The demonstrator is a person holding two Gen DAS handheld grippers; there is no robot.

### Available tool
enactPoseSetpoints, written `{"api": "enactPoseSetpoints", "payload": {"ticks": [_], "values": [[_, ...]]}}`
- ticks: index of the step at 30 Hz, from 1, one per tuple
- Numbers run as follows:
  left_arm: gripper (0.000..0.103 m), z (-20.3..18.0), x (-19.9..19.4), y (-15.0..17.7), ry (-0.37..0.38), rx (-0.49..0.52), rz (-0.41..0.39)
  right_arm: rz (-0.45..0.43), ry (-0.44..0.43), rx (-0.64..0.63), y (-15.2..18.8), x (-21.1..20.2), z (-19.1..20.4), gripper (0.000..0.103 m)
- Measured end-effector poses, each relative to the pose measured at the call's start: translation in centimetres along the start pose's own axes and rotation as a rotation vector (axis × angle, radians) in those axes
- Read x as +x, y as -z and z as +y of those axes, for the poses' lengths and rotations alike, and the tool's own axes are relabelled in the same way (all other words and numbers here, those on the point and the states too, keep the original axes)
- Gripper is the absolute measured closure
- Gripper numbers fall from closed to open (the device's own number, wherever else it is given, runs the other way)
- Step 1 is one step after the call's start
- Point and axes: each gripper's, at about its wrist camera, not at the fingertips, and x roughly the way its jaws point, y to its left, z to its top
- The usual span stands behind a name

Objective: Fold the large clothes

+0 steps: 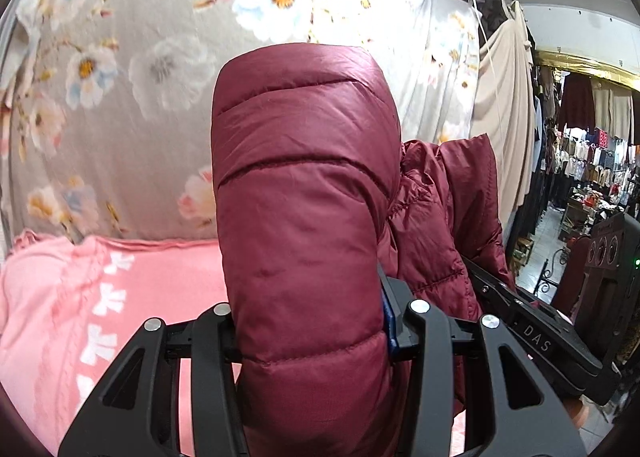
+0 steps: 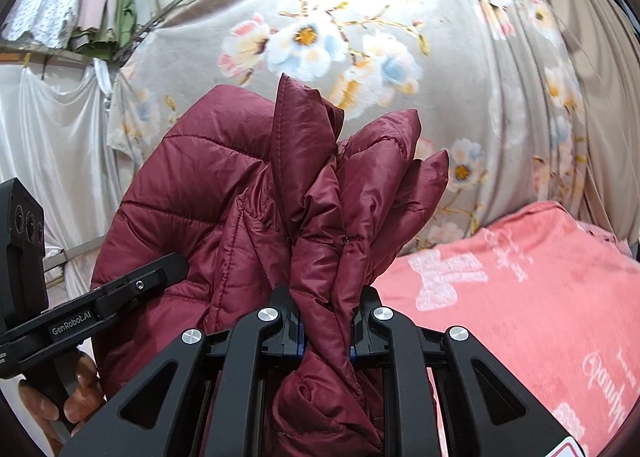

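Observation:
A dark red quilted puffer jacket (image 1: 304, 193) is held up in the air by both grippers. In the left wrist view my left gripper (image 1: 312, 333) is shut on a thick padded fold of it, which stands up between the jaws and hides the fingertips. The right gripper's body (image 1: 536, 337) shows at the right, also against the jacket. In the right wrist view my right gripper (image 2: 326, 321) is shut on a bunched, pleated edge of the jacket (image 2: 320, 185). The left gripper (image 2: 120, 297) and the hand holding it (image 2: 76, 397) appear at the lower left.
A pink blanket with white bow prints (image 1: 100, 297) (image 2: 520, 297) covers the surface below. A grey floral sheet (image 1: 120, 77) (image 2: 360, 37) hangs behind. Hanging clothes and a shop aisle (image 1: 580, 161) lie to the right; white drapes (image 2: 52, 137) hang at left.

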Motion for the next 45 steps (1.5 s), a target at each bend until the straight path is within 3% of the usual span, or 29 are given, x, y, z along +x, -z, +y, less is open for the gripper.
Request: {"api": "enactPoseSetpoints", "payload": {"ticks": [10, 19, 29, 35, 45], "values": [[0.060, 5.5, -0.7, -0.9, -0.068, -0.003, -0.041, 0.038, -0.079, -0.046, 0.1, 5.3, 3.9, 0.088], [0.060, 14.0, 2.3, 0.7, -0.090, -0.047, -0.007, 0.155, -0.142, -0.042, 3.4, 13.8, 6.1, 0.088], [0.060, 23.4, 10.5, 7.5, -0.109, -0.170, 0.127, 0.324, -0.160, 0.008, 10.9, 23.9, 4.7, 0.088], [0.060, 26.1, 14.3, 11.6, -0.121, -0.200, 0.195, 0.405, -0.131, 0.029, 15.0, 27.8, 3.5, 0.088], [0.060, 29.0, 17.2, 16.5, -0.121, -0.271, 0.253, 0.493, -0.111, 0.041, 19.6, 30.9, 2.6, 0.088]]}}
